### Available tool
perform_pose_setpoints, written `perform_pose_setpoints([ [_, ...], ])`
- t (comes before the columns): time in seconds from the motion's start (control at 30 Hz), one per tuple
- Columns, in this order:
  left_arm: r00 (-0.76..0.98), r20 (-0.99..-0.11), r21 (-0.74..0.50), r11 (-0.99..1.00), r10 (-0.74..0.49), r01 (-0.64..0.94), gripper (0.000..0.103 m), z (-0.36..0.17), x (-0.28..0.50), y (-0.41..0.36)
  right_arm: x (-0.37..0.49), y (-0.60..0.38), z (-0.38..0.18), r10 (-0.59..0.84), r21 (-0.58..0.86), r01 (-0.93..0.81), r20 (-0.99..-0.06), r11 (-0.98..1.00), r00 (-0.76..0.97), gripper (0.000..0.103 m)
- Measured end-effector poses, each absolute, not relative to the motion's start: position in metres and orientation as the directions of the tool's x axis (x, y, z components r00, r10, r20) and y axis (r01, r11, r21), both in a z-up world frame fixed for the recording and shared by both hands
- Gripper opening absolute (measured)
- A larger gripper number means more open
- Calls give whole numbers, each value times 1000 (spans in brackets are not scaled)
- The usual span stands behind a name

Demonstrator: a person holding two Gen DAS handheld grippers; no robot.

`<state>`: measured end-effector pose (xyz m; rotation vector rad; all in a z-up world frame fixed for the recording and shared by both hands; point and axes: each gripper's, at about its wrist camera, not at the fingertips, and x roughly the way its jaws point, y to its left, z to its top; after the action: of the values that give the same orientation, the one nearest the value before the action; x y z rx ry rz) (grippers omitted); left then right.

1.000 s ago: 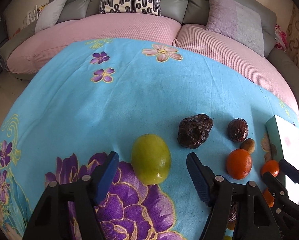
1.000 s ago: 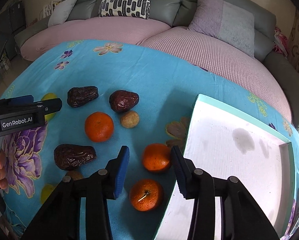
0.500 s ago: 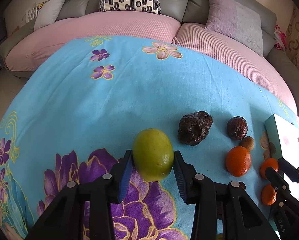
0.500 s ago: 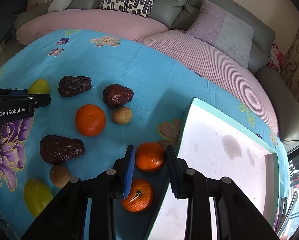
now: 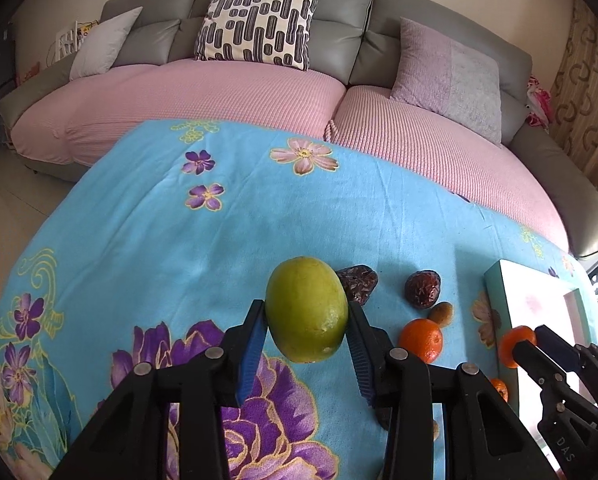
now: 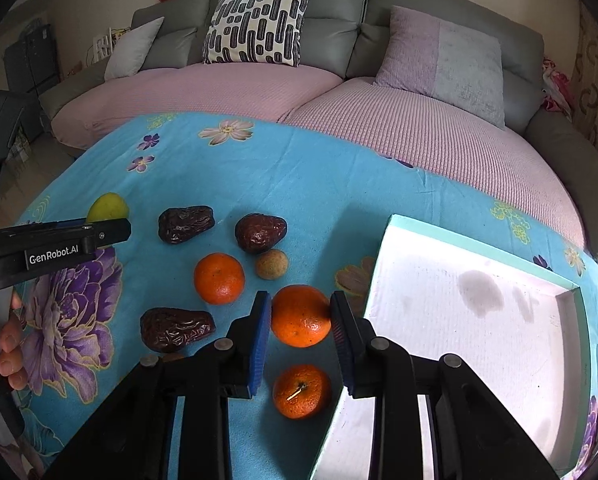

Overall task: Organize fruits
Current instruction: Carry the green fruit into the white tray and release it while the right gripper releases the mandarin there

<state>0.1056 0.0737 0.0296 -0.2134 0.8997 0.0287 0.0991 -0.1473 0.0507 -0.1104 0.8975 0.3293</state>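
My left gripper [image 5: 306,324] is shut on a green lemon [image 5: 306,314] and holds it above the blue flowered cloth [image 5: 179,248]. My right gripper [image 6: 300,316] is shut on an orange tangerine [image 6: 300,315], lifted beside the left rim of the white tray [image 6: 463,320]. Two more tangerines lie on the cloth, one [image 6: 219,278] to the left and one [image 6: 302,390] below. Dark dates [image 6: 185,224] [image 6: 260,233] [image 6: 175,329] and a small tan fruit [image 6: 271,264] lie nearby. The held tangerine also shows in the left wrist view [image 5: 517,344].
The tray with its teal rim [image 5: 495,312] sits at the right of the cloth. A pink-covered sofa [image 5: 219,96] with cushions stands behind the table. A hand [image 6: 7,344] holds the left gripper's handle at the left edge.
My left gripper closed on the green lemon and lifted it off the cloth. My right gripper closed on the tangerine and raised it beside the tray's edge.
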Motion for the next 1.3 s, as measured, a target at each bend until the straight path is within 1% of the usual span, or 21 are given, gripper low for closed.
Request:
perform_pose_setpoints([
  [0.2, 649, -755, -165, 985, -91, -54, 42, 44, 101, 52, 94, -160, 63, 235, 63, -293, -765, 954, 600, 32],
  [0.33, 656, -744, -166, 986, -131, 9, 42, 51, 98, 31, 92, -180, 67, 230, 79, -264, -756, 961, 612, 32],
  [0.63, 640, -738, -147, 977, -214, 156, 42, 56, 92, -28, 85, -250, 72, 110, 79, -77, -753, 994, 649, 32],
  [0.73, 623, -738, -160, 964, -258, 210, 42, 54, 88, -53, 80, -276, 74, 66, 79, -10, -753, 997, 655, 32],
  [1.07, 511, -777, -161, 902, -366, 401, 42, 34, 70, -141, 62, -340, 77, -69, 62, 176, -753, 982, 655, 31],
  [1.3, 467, -814, -117, 884, -347, 452, 42, 15, 63, -174, 56, -369, 60, -80, 87, 240, -789, 967, 609, 31],
])
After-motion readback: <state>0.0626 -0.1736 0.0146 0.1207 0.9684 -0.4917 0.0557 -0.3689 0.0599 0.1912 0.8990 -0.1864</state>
